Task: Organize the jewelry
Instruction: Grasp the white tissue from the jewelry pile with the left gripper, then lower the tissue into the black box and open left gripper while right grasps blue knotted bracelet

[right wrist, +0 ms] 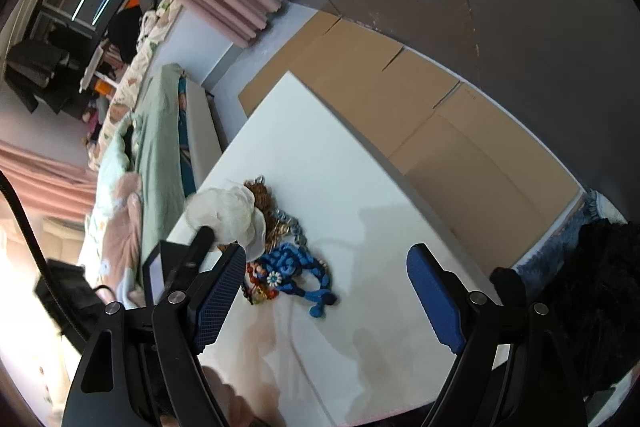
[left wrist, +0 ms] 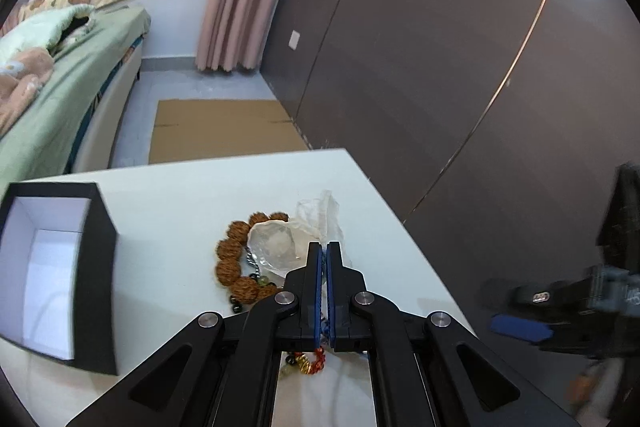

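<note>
On a white tabletop [left wrist: 168, 203], a tangle of jewellery waits to be sorted: a bracelet of large brown carved-seed beads [left wrist: 232, 259], a blue knotted cord piece with a small white flower charm [right wrist: 296, 267], a strand of red and gold beads [left wrist: 314, 363] and a crumpled clear plastic bag [left wrist: 304, 231] lie heaped together near the table's middle. The left gripper [left wrist: 324, 259] is clenched, its blue-padded jaws pressed together with a thin blue thread showing low in the slit between them; what that thread belongs to cannot be made out. The right gripper [right wrist: 326, 291] hangs above the table with its jaws spread wide and nothing in them, the blue cord piece lying just ahead of its left pad (likely its next target). An open black cardboard box with a white interior [left wrist: 52, 267] stands empty at the table's left side, apart from the heap, apparently the destination for the pieces.
</note>
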`<state>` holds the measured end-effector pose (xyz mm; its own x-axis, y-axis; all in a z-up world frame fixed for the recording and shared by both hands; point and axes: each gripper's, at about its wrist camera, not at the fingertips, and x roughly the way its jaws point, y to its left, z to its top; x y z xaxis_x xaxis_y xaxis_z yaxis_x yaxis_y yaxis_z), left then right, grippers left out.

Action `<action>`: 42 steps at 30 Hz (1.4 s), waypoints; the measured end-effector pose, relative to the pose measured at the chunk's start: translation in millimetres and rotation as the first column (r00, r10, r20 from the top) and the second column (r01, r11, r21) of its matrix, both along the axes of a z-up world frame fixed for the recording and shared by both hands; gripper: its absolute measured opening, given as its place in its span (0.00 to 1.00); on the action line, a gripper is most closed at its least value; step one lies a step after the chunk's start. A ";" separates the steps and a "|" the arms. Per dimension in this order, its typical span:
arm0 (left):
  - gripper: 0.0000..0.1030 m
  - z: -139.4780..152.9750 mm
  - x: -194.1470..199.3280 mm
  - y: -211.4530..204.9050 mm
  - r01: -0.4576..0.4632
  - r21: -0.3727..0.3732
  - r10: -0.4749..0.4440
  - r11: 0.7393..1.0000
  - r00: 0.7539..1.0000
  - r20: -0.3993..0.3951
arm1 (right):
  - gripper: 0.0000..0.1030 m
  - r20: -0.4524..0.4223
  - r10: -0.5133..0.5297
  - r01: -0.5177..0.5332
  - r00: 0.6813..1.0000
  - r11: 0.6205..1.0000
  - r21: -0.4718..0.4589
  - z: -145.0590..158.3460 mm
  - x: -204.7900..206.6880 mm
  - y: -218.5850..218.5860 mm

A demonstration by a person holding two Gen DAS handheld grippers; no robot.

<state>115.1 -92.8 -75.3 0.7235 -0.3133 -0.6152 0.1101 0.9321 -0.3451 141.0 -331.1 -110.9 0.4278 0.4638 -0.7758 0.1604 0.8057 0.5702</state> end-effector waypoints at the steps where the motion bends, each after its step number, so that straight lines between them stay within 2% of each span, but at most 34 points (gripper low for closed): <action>1: 0.01 4.0 -3.8 3.7 0.001 -0.005 -0.001 1.000 1.000 0.008 | 0.81 -0.004 0.007 -0.007 1.000 1.000 -0.005 -1.6 0.5 2.5; 11: 0.01 39.9 -36.0 53.0 -0.041 -0.059 0.046 0.997 0.995 0.086 | 0.81 -0.037 0.116 -0.119 0.993 0.986 -0.117 -13.2 2.0 46.9; 23: 0.01 54.7 -52.6 101.9 -0.109 -0.118 0.123 0.987 0.985 0.123 | 0.81 -0.103 0.210 -0.230 0.972 0.939 -0.256 -31.9 5.1 93.4; 24: 0.01 55.3 -52.4 106.6 -0.116 -0.123 0.131 0.986 0.984 0.123 | 0.74 -0.127 0.208 -0.235 0.970 0.936 -0.261 -37.0 5.0 95.5; 26: 0.01 55.8 -53.1 114.4 -0.132 -0.131 0.148 0.983 0.981 0.122 | 0.47 -0.111 0.179 -0.205 0.978 0.927 -0.314 -32.2 2.6 94.6; 27: 0.01 56.5 -53.7 120.1 -0.142 -0.137 0.159 0.980 0.980 0.121 | 0.24 -0.122 0.165 -0.196 0.979 0.927 -0.320 -32.6 1.8 92.4; 28: 0.01 57.0 -53.6 124.4 -0.148 -0.143 0.165 0.979 0.979 0.120 | 0.12 -0.129 0.154 -0.187 0.980 0.935 -0.300 -33.7 1.0 89.3; 32: 0.01 58.4 -53.0 138.5 -0.176 -0.161 0.196 0.971 0.973 0.119 | 0.11 -0.100 0.103 -0.120 0.990 0.977 -0.178 -28.6 -4.7 70.1; 34: 0.01 57.4 -51.3 144.0 -0.188 -0.172 0.210 0.967 0.971 0.114 | 0.07 -0.051 0.088 -0.095 0.995 0.984 -0.153 -16.4 -7.8 63.3; 37: 0.01 53.5 -46.8 151.8 -0.207 -0.191 0.228 0.960 0.969 0.097 | 0.07 0.008 0.078 -0.076 0.997 0.990 -0.120 -1.2 -13.2 58.5; 42: 0.01 46.5 -39.5 158.0 -0.220 -0.227 0.241 0.949 0.968 0.069 | 0.07 0.050 0.090 -0.087 0.995 0.994 -0.065 9.7 -9.0 68.7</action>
<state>75.6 65.2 -28.9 0.8434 -0.2485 -0.4763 -0.0569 0.8403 -0.5392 131.9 -262.4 -101.2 0.4283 0.4529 -0.7819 0.0583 0.8497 0.5241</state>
